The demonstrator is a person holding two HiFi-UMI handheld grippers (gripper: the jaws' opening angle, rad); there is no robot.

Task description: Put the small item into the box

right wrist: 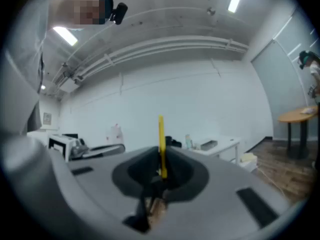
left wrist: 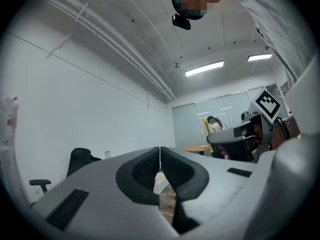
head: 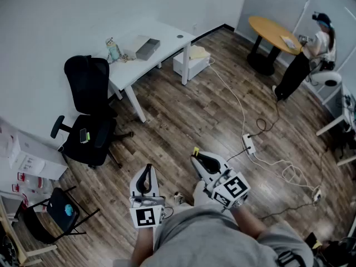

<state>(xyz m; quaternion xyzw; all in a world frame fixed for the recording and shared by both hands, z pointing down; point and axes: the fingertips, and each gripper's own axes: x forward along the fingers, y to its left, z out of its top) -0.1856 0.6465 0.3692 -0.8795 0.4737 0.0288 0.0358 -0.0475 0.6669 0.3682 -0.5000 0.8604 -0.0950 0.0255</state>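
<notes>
Room: we see a wood floor (head: 183, 115).
Left gripper (head: 146, 168): near us, its 2 jaws pressed together, nothing between.
Right gripper (head: 196, 154): beside it, clamping the thin yellow item (right wrist: 161, 134).
Box (head: 147, 48): far left, on the white desk (head: 167, 38).

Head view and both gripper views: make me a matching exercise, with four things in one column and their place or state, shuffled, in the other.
Things:
1. left gripper
2. right gripper
3. grey box
4. black office chair

Place or state:
A. shut on a thin yellow item
B. on the white desk
C. shut, nothing between its jaws
D. on the wooden floor, beside the desk

Pairs: 1-C, 2-A, 3-B, 4-D.
</notes>
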